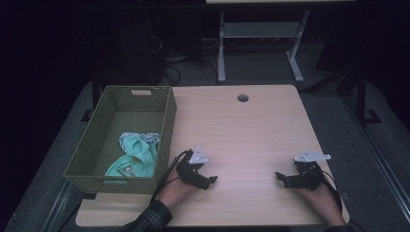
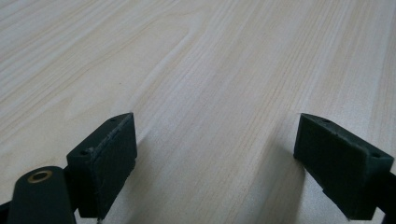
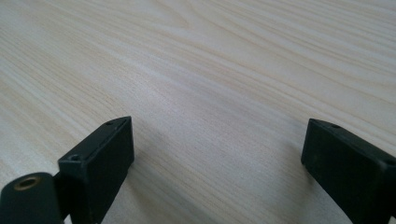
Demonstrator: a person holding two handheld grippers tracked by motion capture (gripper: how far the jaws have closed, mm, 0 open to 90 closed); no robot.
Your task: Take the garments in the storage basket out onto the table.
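Fingers of left gripper (image 1: 211,181) and right gripper (image 1: 280,178) released near the bench's (image 1: 251,125) front edge, with the cloth (image 1: 135,154) apart in the basket (image 1: 167,140) at its left edge.

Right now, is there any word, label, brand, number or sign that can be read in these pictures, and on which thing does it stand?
None can be read.
Pale tag on the green basket: too small and blurred to read.
Teal cloth in the basket: pattern, no legible text.
Left tongs, right tongs, table: no writing visible.
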